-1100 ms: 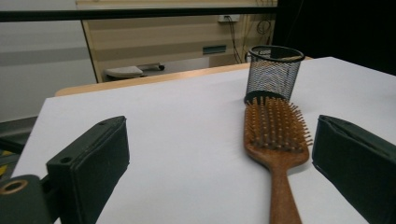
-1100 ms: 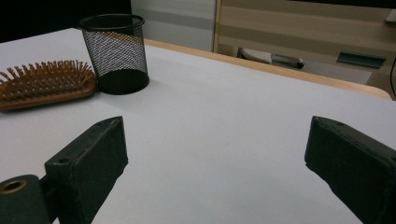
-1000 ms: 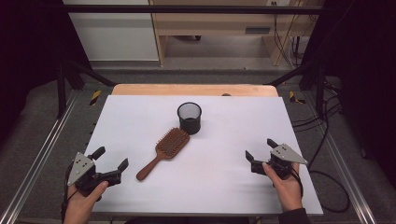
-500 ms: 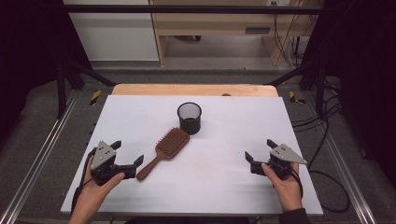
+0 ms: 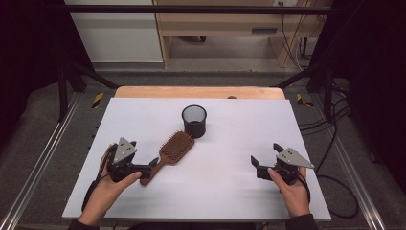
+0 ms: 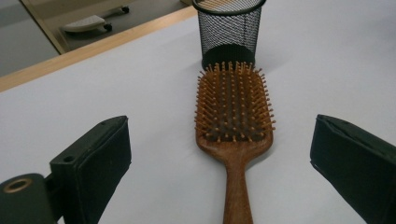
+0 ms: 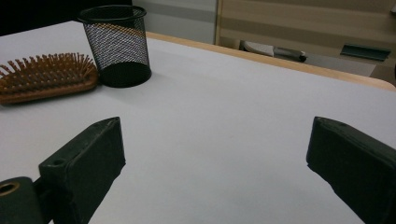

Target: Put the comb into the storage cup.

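So the brush (image 5: 172, 152) is laid bristles-up on the desk (image 5: 230, 191), head touching the cup (image 5: 194, 121). Its handle is straddled by the wide-open left tool (image 6: 219, 163); the right tool (image 5: 265, 162) is held wide too, well apart.

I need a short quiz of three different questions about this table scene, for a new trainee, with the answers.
1. True or false: the hairbrush lies with its bristles up.
2. Which claw is at the brush handle: A) left claw, B) right claw?
3. Fill in: beyond the brush head stands a black mesh ____.

Key
1. True; the bristles point up in the left gripper view.
2. A; its open jaws flank the handle without closing on it.
3. Cup; it stands upright.
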A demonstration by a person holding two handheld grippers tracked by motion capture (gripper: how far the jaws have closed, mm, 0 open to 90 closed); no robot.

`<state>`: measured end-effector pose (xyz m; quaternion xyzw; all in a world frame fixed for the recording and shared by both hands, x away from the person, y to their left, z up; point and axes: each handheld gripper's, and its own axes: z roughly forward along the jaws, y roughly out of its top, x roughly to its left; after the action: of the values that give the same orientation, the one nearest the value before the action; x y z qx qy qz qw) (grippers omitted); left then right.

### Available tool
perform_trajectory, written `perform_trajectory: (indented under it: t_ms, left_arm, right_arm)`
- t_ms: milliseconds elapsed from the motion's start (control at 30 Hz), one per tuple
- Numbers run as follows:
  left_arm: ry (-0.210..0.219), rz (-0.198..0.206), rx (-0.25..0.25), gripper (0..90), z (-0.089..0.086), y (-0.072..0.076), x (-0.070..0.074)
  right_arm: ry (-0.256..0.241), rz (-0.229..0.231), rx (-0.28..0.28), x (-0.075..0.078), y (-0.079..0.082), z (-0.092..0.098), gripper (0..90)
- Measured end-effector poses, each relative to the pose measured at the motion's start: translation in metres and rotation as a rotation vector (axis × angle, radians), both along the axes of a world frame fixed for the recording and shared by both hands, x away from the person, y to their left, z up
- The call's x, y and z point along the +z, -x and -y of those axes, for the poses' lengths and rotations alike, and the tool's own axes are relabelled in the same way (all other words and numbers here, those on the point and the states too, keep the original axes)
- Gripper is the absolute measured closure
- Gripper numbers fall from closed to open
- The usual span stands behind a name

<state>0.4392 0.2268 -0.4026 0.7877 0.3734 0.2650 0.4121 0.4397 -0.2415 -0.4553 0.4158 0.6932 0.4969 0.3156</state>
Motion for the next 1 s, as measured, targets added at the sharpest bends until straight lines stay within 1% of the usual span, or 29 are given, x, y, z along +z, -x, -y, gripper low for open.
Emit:
perform_trajectory:
  t_ms: [67, 133, 200, 267, 333, 433, 533, 600, 667, 700, 733, 800, 833, 933, 1000]
  left_arm:
    - [-0.004, -0.025, -0.013, 5.6, 0.005, -0.003, -0.002]
    - [-0.041, -0.037, -0.025, 5.6, 0.010, -0.006, -0.004]
    - [-0.049, -0.054, -0.031, 5.9, 0.015, -0.009, -0.006]
    - [-0.075, -0.059, -0.044, 5.9, 0.019, -0.010, -0.009]
    - [-0.064, -0.071, -0.045, 5.9, 0.021, -0.012, -0.012]
    - [-0.076, -0.082, -0.039, 5.9, 0.022, -0.016, -0.015]
    - [-0.074, -0.097, -0.025, 6.1, 0.023, -0.018, -0.016]
    - [-0.069, -0.115, -0.030, 6.1, 0.025, -0.020, -0.016]
    - [-0.088, -0.115, -0.030, 6.0, 0.026, -0.020, -0.016]
    - [-0.087, -0.119, -0.029, 6.1, 0.026, -0.021, -0.016]
    - [-0.084, -0.131, -0.030, 6.1, 0.026, -0.022, -0.016]
    - [-0.093, -0.147, -0.032, 6.1, 0.027, -0.024, -0.016]
    - [-0.094, -0.144, -0.027, 6.1, 0.027, -0.025, -0.017]
    - [-0.102, -0.155, -0.027, 6.2, 0.028, -0.027, -0.019]
    - [-0.104, -0.160, -0.027, 6.1, 0.027, -0.028, -0.021]
  right_arm:
    - [-0.008, -0.001, -0.002, 0.000, 0.000, 0.000, 4.3]
    - [-0.007, -0.010, -0.002, -0.001, -0.001, 0.001, 4.3]
    - [-0.010, -0.014, -0.004, -0.003, -0.002, 0.001, 4.3]
    - [-0.003, -0.016, 0.005, -0.003, -0.003, -0.001, 4.4]
    - [0.000, -0.013, 0.013, -0.002, -0.002, -0.002, 4.3]
    - [0.015, -0.005, 0.022, -0.002, -0.001, -0.005, 4.3]
    - [0.028, -0.006, 0.024, -0.001, 0.001, -0.006, 4.2]
    - [0.025, -0.003, 0.023, -0.001, 0.002, -0.006, 4.1]
    - [0.020, -0.004, 0.020, -0.001, 0.002, -0.005, 4.1]
    - [0.021, -0.005, 0.022, -0.001, 0.002, -0.005, 4.1]
    - [0.015, -0.007, 0.018, -0.001, 0.001, -0.004, 4.1]
    - [0.011, -0.008, 0.020, -0.001, 0.001, -0.004, 4.1]
    - [0.014, -0.008, 0.022, -0.001, 0.001, -0.004, 4.1]
    - [0.021, -0.007, 0.026, -0.001, 0.001, -0.005, 4.1]
    - [0.018, -0.006, 0.028, -0.001, 0.001, -0.005, 4.1]
